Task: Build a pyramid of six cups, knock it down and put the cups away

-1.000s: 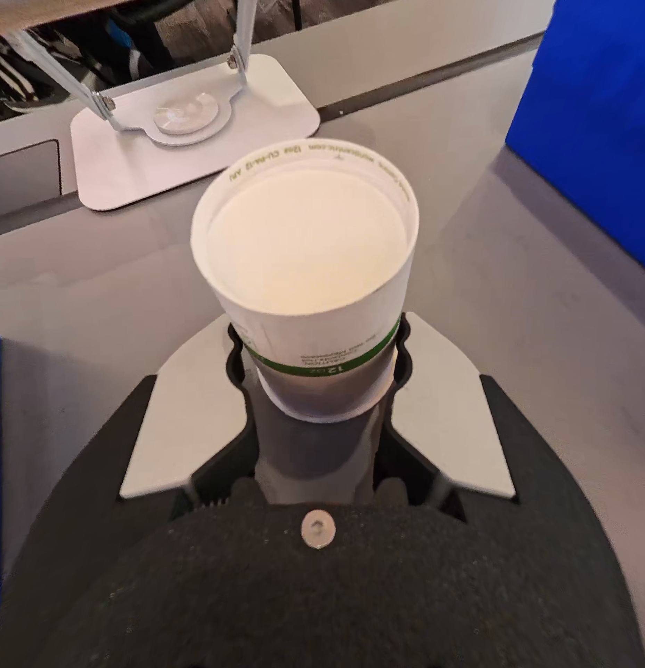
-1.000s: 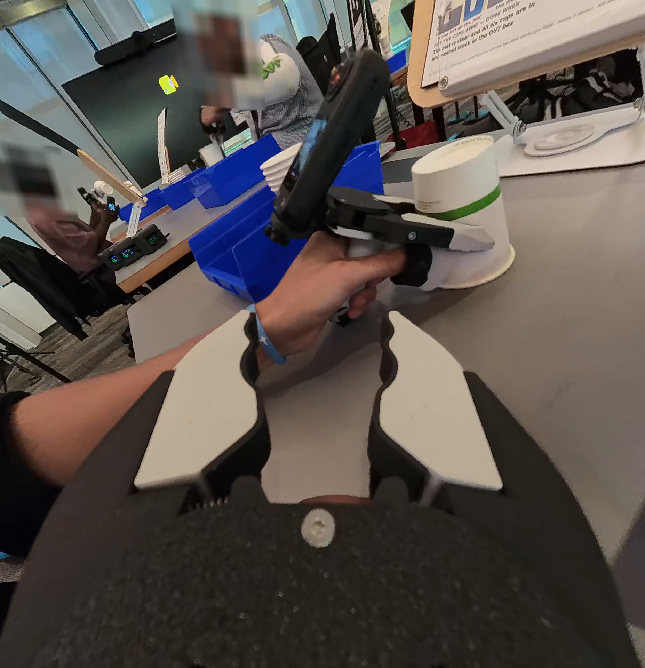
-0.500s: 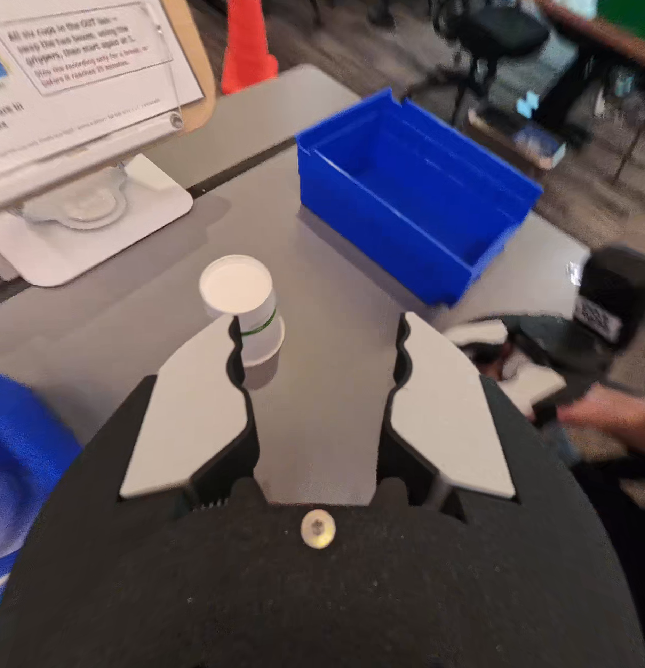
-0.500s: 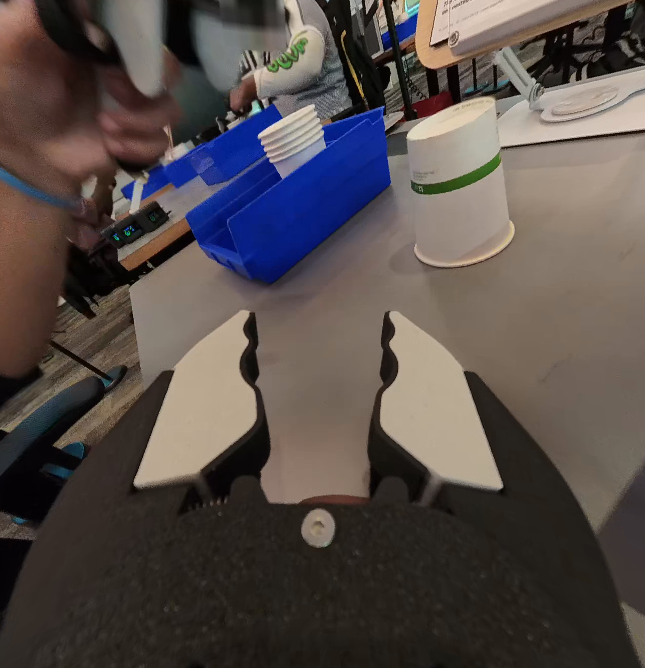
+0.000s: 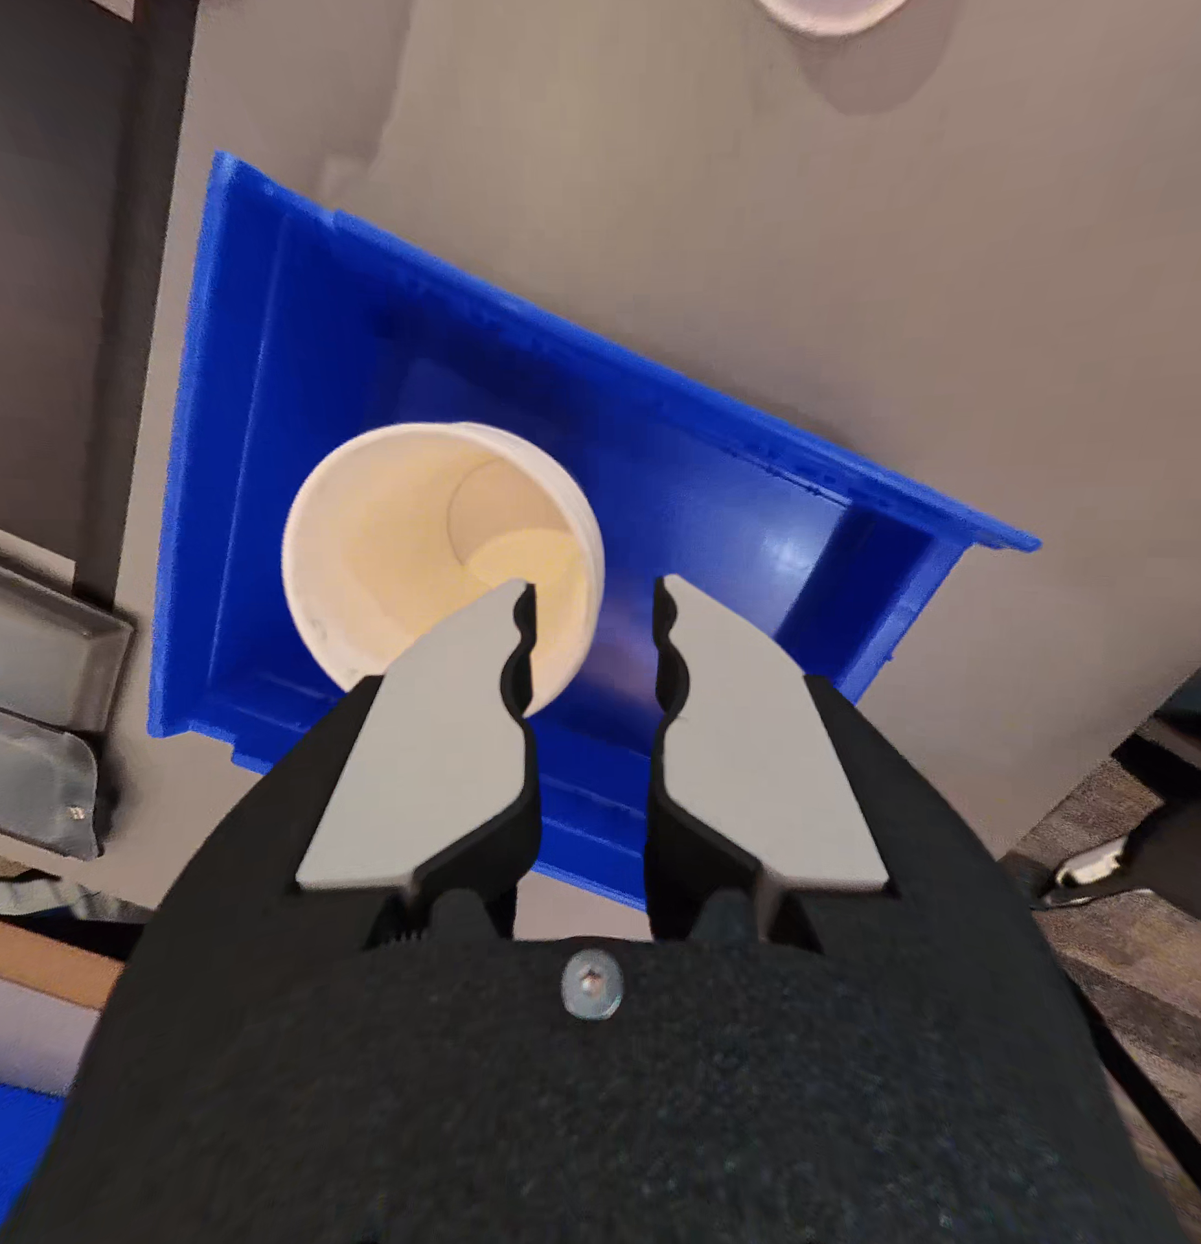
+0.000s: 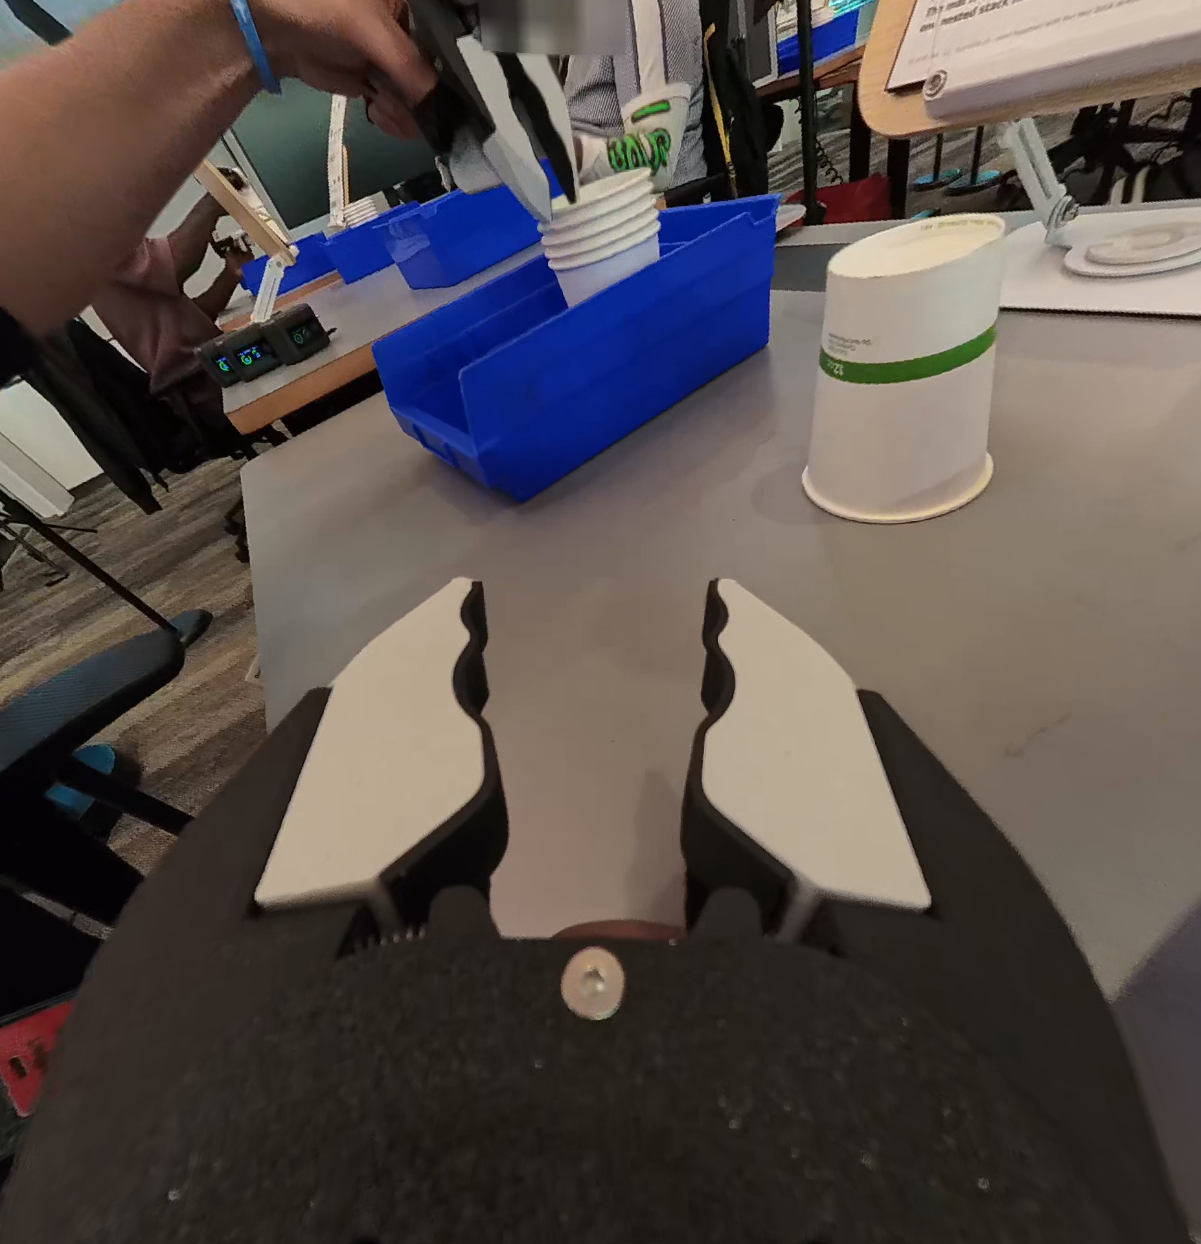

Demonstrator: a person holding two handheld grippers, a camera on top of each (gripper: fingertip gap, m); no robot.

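Over the blue bin point(image 5: 685, 511), the left gripper point(image 5: 592, 592) goes for the nested stack of paper cups point(image 5: 443, 559).
It has left the first upturned cup point(image 6: 904, 377) standing on the grey table point(image 6: 618, 538); its jaws gape empty at the stack's rim, one tip across the mouth. The right gripper point(image 6: 594, 592) waits, parted and empty: five cups to go.

even indoor light, slight blur (edges warped).
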